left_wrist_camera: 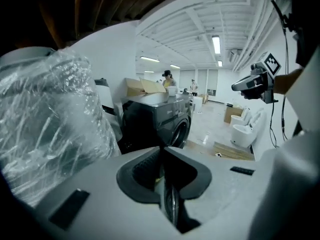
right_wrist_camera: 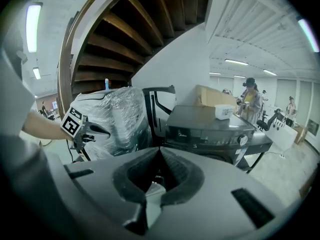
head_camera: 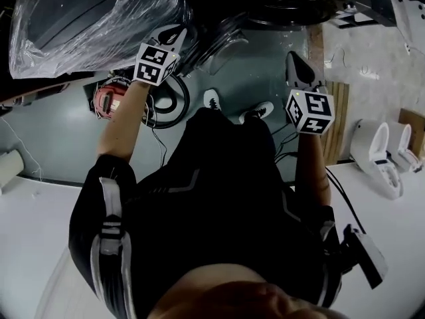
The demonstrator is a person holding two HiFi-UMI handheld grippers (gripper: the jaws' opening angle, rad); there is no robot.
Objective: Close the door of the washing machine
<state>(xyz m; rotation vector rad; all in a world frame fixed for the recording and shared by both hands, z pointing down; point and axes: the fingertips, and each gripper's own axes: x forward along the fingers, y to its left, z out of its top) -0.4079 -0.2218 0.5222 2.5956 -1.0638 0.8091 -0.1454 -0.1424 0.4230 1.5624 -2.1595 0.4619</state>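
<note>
Ahead of the person, the washer (right_wrist_camera: pixel 215 129) is facing them. Its round door (head_camera: pixel 222 42) is apparently hanging open, projecting outward between the grippers and lying nearer the left gripper (head_camera: pixel 178 35). That and the right gripper (head_camera: pixel 293 60) are showing jaws pressed together, holding nothing.

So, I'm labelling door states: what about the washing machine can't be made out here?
Head view: washing machine is dark and cut off by the top edge.
Right gripper view: its front is hidden behind the right gripper; only its top shows.
Left gripper view: door is small and dark; open or latched is unclear.
</note>
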